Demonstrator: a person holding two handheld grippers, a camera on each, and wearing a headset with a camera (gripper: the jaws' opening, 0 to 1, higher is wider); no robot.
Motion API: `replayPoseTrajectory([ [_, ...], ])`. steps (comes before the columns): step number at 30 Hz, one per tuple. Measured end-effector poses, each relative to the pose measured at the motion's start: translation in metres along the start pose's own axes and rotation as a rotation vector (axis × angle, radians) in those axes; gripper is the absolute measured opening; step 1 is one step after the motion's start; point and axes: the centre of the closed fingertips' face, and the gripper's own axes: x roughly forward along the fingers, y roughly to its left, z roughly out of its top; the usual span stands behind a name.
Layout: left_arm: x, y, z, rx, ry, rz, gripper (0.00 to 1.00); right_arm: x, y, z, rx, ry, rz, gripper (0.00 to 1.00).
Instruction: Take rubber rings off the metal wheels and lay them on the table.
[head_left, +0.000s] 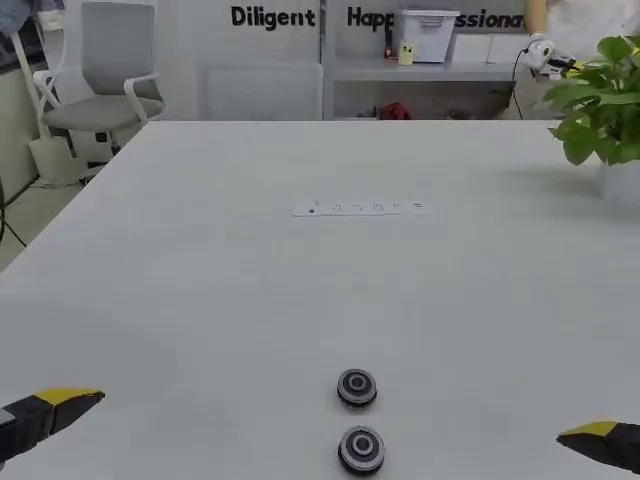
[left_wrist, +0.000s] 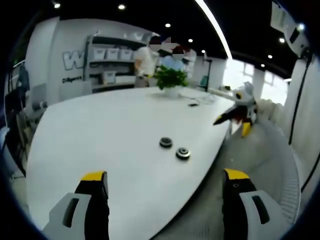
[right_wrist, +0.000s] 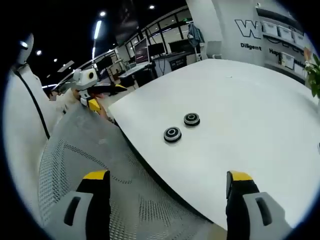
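Black rubber rings (head_left: 341, 451) wrap both metal wheels (head_left: 357, 387), lying close together near the white table's (head_left: 200, 250) front edge. Left gripper (left_wrist: 165, 175) and right gripper (right_wrist: 167, 175) hover empty, jaws spread wide. Danger: tug a ring without pinning its wheel, and it likely skids off that edge.

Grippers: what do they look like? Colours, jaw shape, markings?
They match. The left gripper and right gripper each have two blocky black jaws capped with yellow tips, on pale grey bases with a dark oblong slot. In the head view the jaws taper to wedge-like yellow points.
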Motion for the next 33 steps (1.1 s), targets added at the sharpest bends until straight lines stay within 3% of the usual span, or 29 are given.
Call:
replayPoseTrajectory([
  [22, -0.001, -0.002, 0.005, 0.031, 0.005, 0.003, 0.96, -0.003, -0.006, 0.005, -0.008, -0.017, -0.012, 0.90],
  [33, 0.000, -0.005, 0.017, 0.050, -0.002, -0.004, 0.95, -0.011, -0.005, 0.033, -0.035, -0.096, -0.003, 0.86],
])
